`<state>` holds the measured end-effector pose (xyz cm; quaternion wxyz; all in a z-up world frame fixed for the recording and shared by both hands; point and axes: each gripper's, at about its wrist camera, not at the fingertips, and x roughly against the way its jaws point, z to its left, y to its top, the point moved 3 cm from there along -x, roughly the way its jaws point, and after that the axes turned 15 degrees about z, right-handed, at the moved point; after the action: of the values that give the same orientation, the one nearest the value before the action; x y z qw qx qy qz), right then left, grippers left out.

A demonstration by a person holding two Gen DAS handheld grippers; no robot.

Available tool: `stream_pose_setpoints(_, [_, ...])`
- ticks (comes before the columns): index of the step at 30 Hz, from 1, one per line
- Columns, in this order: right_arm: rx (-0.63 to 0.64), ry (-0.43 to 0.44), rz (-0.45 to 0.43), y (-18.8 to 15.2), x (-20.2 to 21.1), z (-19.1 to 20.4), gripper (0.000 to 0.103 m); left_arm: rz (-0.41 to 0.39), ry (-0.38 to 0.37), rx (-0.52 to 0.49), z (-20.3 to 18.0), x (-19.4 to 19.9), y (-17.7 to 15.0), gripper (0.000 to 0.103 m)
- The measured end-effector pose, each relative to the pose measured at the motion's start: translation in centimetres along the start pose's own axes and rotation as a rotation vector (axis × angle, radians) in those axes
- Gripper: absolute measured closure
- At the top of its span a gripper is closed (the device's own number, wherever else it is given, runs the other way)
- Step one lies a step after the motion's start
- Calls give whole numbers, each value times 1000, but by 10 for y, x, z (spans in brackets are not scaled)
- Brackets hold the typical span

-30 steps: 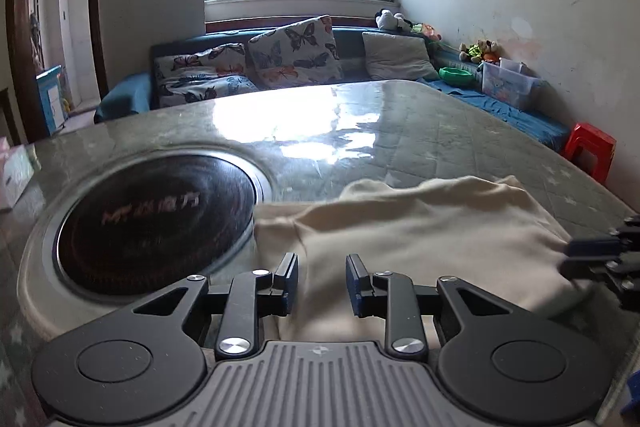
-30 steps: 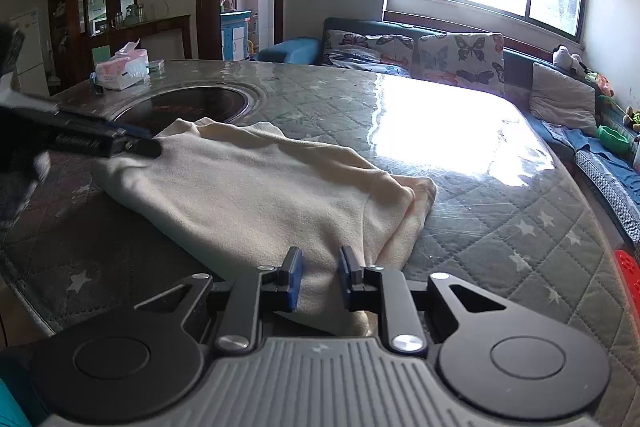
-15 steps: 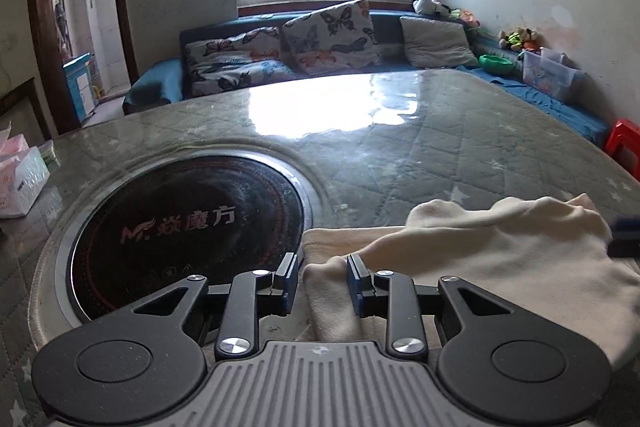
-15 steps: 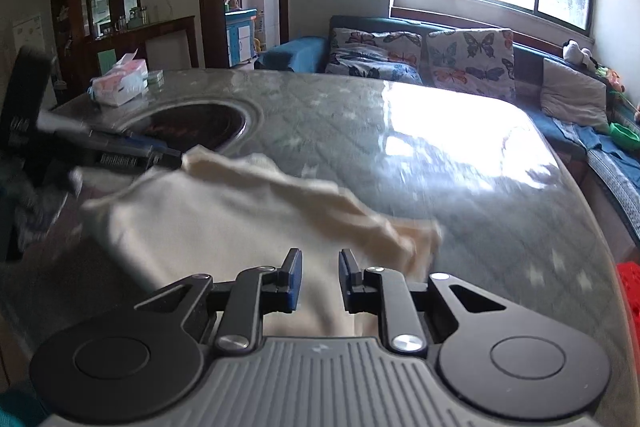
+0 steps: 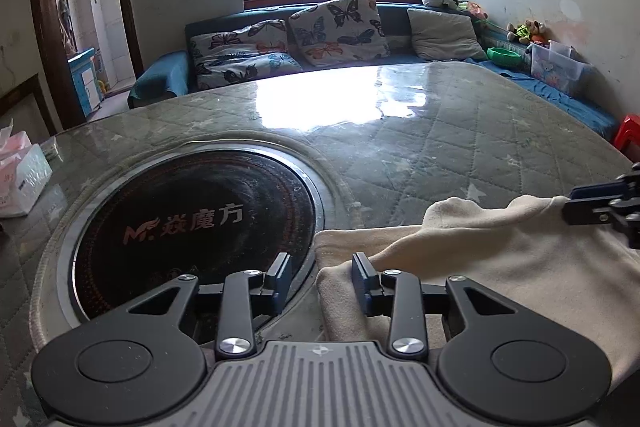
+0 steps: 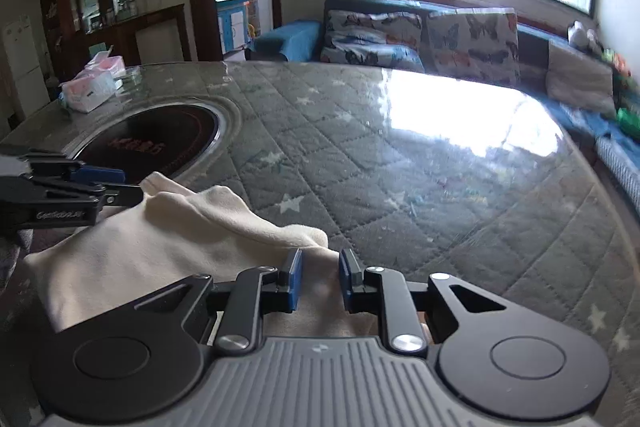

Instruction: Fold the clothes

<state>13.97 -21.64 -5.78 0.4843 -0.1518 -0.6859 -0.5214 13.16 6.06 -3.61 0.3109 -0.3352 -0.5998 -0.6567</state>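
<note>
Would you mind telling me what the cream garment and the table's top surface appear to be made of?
The cream garment looks like soft, matte knit or fleece: it drapes in rounded folds with no shine. The table top seems to be a glossy clear sheet, glass or plastic, over quilted star-print fabric: the window glares off it.

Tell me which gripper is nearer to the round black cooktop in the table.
Left. The left gripper hangs at the cooktop rim; the right gripper is farther away, across the cream garment.
</note>
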Motion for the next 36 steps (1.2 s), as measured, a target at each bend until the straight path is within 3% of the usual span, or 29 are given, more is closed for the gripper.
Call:
stream_pose_setpoints(4, [68,15,-19,-3,18,21,82,4,5,14,1,7,-3,55])
stream_pose_setpoints(6, [113,34,-25,-4,26,37,79,3,6,18,2,12,-5,44])
stream_pose_setpoints(10, [199,78,-38,-8,36,70,72,-4,18,30,6,20,-8,39])
stream_pose_setpoints(12, [252,95,-43,-11,39,87,70,-9,26,40,9,23,-10,29])
stream_pose_setpoints(15, [328,118,-39,-15,39,112,64,-17,41,67,18,28,-13,25])
stream_pose_setpoints(21, [487,129,-33,-23,30,156,63,-8,60,154,45,34,-19,16])
stream_pose_setpoints(31, [650,73,-30,-28,3,200,63,18,-41,288,65,43,-33,15])
stream_pose_setpoints(34, [647,57,-27,-30,-4,204,69,40,-109,324,61,44,-36,16])
stream_pose_setpoints(36, [616,63,-28,-28,-5,203,79,47,-146,333,57,46,-37,17])
